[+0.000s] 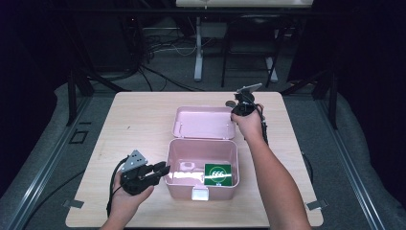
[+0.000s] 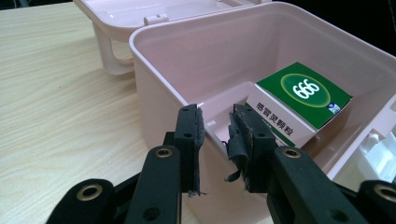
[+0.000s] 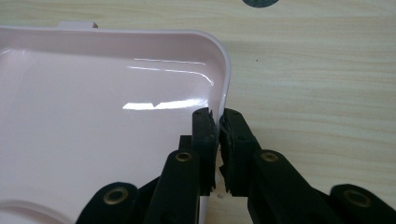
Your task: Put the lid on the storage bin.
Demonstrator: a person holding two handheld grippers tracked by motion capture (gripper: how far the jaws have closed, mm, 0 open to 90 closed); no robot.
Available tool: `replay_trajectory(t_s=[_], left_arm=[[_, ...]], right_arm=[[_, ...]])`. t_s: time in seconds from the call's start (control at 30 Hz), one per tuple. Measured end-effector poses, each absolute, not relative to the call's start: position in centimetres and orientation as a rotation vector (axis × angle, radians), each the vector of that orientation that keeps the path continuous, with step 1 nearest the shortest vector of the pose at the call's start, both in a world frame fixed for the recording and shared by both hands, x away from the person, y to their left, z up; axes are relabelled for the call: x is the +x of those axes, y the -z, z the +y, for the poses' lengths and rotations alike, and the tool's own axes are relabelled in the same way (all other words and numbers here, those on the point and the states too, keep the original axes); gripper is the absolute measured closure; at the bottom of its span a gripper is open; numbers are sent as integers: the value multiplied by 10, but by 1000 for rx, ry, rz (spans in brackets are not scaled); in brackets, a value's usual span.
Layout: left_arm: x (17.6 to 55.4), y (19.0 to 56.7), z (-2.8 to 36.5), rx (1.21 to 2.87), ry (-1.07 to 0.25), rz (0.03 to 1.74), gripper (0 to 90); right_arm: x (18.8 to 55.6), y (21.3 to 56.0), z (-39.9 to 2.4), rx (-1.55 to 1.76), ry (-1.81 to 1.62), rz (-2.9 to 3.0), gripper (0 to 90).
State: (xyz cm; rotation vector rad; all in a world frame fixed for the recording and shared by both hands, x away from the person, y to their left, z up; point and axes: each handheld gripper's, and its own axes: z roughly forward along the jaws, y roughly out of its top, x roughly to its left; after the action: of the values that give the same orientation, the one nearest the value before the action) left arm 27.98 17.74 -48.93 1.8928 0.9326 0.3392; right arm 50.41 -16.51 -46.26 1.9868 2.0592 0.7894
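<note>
I find a pink plastic box [image 1: 201, 163] at the middle of the pale wood-grain counter [image 1: 119, 120], its hinged lid [image 1: 203, 122] thrown back flat on the far side. My right gripper [image 3: 218, 116] is closed on the lid's right rim, jaws pinching the thin glossy wall; I judge this hold is meant to swing the lid. My left gripper [image 2: 215, 126] straddles the box's left wall near its near corner, one jaw outside and one inside, with a visible gap, so it is parted rather than clamped; it appears placed to steady the box. Inside, at the right, a green and white carton [image 2: 299, 109] marked 666 leans tilted against the wall. The box is smooth, round-cornered moulded plastic; the gripper pads look frayed. A white latch [image 1: 200, 194] sits at the near wall.
</note>
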Motion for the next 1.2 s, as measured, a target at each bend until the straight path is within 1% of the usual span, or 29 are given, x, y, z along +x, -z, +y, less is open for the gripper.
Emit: replay_trajectory(t_s=[0.57,1.2], left_arm=[[280,489,177,1893,-343,934,725],[280,490,177,1888,-345,936,727]], right_arm=[[496,449,-166,1930,-842,2022,857],[480,422,-168,1838,-896,2010,865]])
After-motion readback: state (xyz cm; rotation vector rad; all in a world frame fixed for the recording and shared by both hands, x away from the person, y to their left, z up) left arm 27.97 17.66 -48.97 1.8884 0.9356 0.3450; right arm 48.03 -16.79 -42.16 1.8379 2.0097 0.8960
